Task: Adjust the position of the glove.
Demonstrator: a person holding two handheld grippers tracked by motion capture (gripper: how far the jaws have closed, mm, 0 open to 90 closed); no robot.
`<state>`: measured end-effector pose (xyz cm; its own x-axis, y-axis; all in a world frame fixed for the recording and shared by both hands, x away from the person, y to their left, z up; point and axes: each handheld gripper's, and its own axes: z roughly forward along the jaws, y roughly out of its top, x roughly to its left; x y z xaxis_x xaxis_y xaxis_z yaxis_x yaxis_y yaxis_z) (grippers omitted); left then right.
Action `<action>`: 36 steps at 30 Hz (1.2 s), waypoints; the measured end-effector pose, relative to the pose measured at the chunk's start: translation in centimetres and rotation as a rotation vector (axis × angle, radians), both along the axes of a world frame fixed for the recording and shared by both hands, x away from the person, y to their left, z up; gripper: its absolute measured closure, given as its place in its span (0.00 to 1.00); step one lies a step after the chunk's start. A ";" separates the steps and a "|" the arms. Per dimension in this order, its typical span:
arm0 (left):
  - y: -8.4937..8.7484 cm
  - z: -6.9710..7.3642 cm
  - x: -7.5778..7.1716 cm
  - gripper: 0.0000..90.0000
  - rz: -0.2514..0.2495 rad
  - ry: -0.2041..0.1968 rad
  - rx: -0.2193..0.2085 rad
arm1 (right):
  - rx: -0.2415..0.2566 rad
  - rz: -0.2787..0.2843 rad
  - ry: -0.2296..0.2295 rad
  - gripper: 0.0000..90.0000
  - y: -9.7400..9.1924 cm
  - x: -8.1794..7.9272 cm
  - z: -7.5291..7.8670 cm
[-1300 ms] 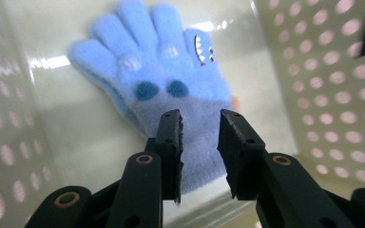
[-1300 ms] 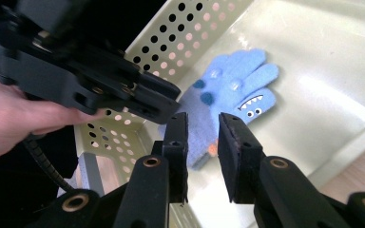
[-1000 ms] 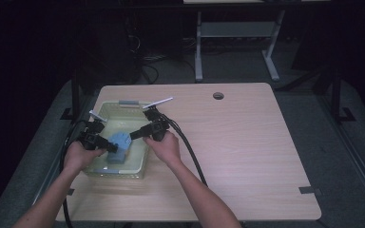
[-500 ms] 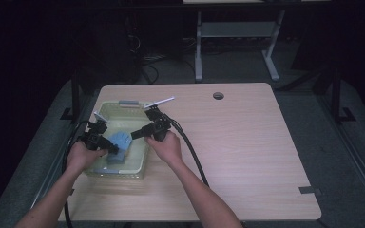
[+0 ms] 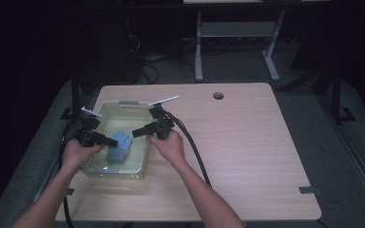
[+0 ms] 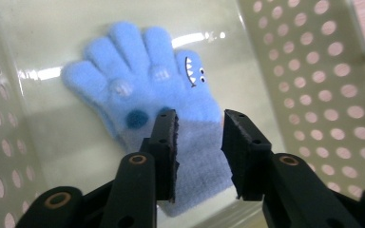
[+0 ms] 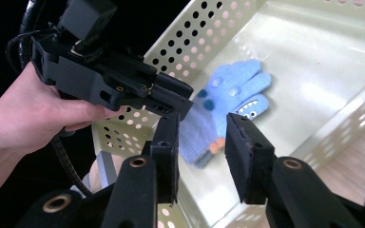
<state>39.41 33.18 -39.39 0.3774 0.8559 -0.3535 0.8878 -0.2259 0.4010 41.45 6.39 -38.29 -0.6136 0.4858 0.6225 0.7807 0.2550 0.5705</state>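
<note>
High view: glove (image 5: 118, 147) mid-basket (image 5: 123, 105), walls near, table (image 5: 266, 156) bare right.

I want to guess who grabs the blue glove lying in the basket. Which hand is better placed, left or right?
Probably the left. The left gripper hangs right over the glove's grey cuff, jaws just opened astride it. The right gripper sits farther off, nearer the basket rim.

Blue knitted glove (image 6: 161, 90) flat on basket (image 6: 323, 61) floor, fingers spread
</note>
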 end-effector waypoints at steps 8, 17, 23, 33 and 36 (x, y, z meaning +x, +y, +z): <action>-0.1 0.9 -0.4 0.64 -0.003 -0.053 -0.047 | 0.014 -0.019 -0.005 0.67 -1.4 0.0 0.4; -1.2 2.3 -1.0 0.55 -0.026 -0.119 -0.098 | 0.023 -0.047 -0.017 0.62 -3.4 -0.1 0.9; -2.3 3.0 -1.2 0.47 -0.037 -0.149 -0.118 | 0.025 -0.068 -0.030 0.58 -4.9 -0.1 1.4; -4.4 3.7 -1.4 0.44 -0.072 -0.193 -0.177 | 0.039 -0.108 -0.053 0.54 -8.0 -0.4 1.9; -4.9 3.9 -1.4 0.42 -0.075 -0.201 -0.185 | 0.039 -0.116 -0.052 0.53 -8.6 -0.4 1.9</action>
